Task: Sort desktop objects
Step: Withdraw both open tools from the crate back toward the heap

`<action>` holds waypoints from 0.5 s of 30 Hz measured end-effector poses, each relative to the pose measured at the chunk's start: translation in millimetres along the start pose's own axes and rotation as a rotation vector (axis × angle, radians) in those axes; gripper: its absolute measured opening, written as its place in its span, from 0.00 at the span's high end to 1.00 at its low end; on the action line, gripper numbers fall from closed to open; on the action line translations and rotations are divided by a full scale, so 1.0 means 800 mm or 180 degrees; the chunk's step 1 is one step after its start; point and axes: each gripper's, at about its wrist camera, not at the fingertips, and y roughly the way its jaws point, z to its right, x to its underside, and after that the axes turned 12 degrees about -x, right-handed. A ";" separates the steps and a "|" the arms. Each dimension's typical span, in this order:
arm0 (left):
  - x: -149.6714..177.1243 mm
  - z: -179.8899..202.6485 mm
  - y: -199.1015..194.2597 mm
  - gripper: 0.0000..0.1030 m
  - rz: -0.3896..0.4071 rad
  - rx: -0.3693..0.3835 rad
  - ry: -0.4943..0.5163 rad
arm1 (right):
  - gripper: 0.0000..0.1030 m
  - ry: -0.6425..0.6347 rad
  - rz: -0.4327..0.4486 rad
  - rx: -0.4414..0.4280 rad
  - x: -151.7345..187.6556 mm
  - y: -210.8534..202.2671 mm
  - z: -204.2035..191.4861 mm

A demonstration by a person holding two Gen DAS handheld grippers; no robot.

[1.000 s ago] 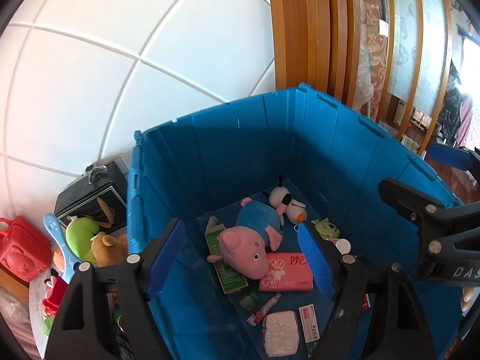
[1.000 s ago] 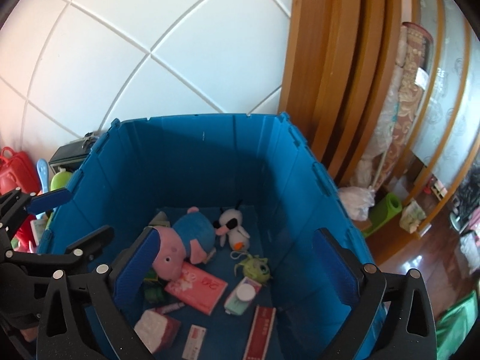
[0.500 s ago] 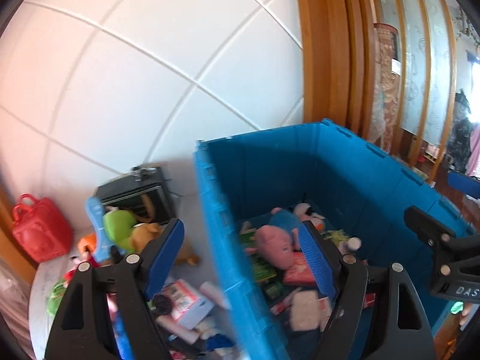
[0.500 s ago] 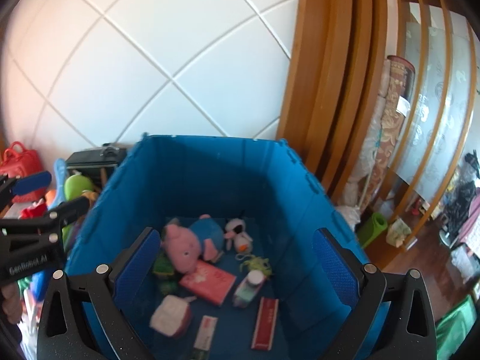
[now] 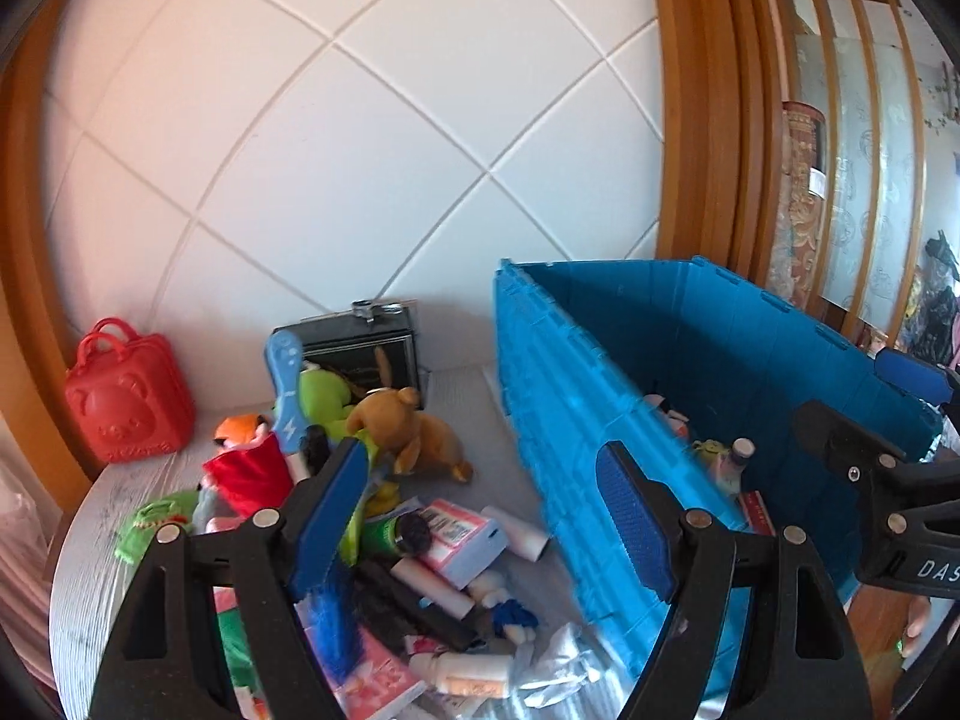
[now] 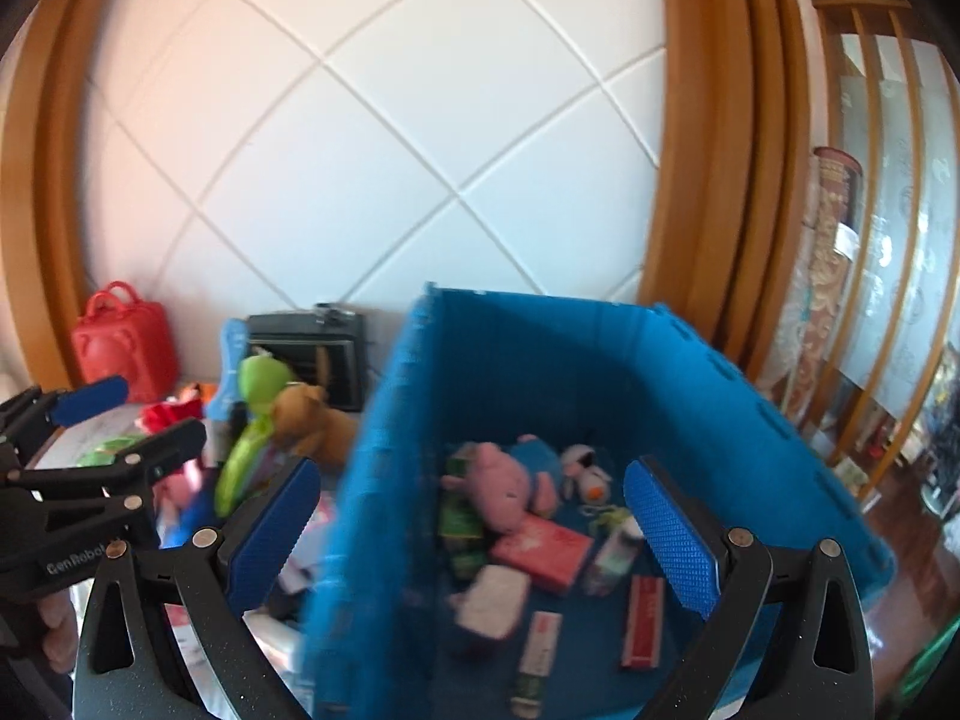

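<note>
Left tool (image 5: 483, 516) is spread wide with nothing between its blue pads, hovering over the pile of loose items on the grey wood-grain bench (image 5: 90, 546), just left of the blue plastic crate (image 5: 576, 420). Right tool (image 6: 474, 525) is also wide and empty, straddling the crate's left wall, one pad over the bench side, the other over the crate interior.

Bench pile, left of the crate: brown plush bear (image 5: 414, 429), green plush frog (image 5: 324, 390), light-blue plastic paddle (image 5: 287, 384) standing up, pink-and-white rectangular box (image 5: 459, 540), black round-capped green bottle (image 5: 396, 534), red fabric item (image 5: 249, 474). Red plastic bear-face case (image 5: 126, 402) sits apart at the far left by the wall. Black framed box (image 5: 360, 342) stands against the white tiled wall behind the plush toys.

Inside the crate: pink pig plush with blue body (image 6: 510, 483), small white-and-black plush (image 6: 585, 474), pink flat packet (image 6: 543, 552), red slim box (image 6: 642, 621), white soft pack (image 6: 492, 597), green carton (image 6: 459, 510). Right wrist view is motion-blurred, so finer labels are unreadable.
</note>
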 end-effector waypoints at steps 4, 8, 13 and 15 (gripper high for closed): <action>0.026 -0.055 -0.002 0.24 -0.0083 -0.0110 -0.0088 | 0.00 -0.0099 -0.0041 -0.0068 0.004 0.014 -0.051; 0.052 -0.110 0.003 0.24 -0.0235 -0.0203 -0.0195 | 0.00 -0.0186 -0.0121 -0.0258 0.011 0.032 -0.106; 0.088 -0.171 0.012 0.24 -0.0411 -0.0494 -0.0209 | 0.00 -0.0290 -0.0294 -0.0490 0.027 0.061 -0.166; 0.103 -0.193 0.016 0.24 -0.0503 -0.0582 -0.0233 | 0.00 -0.0312 -0.0371 -0.0574 0.037 0.072 -0.184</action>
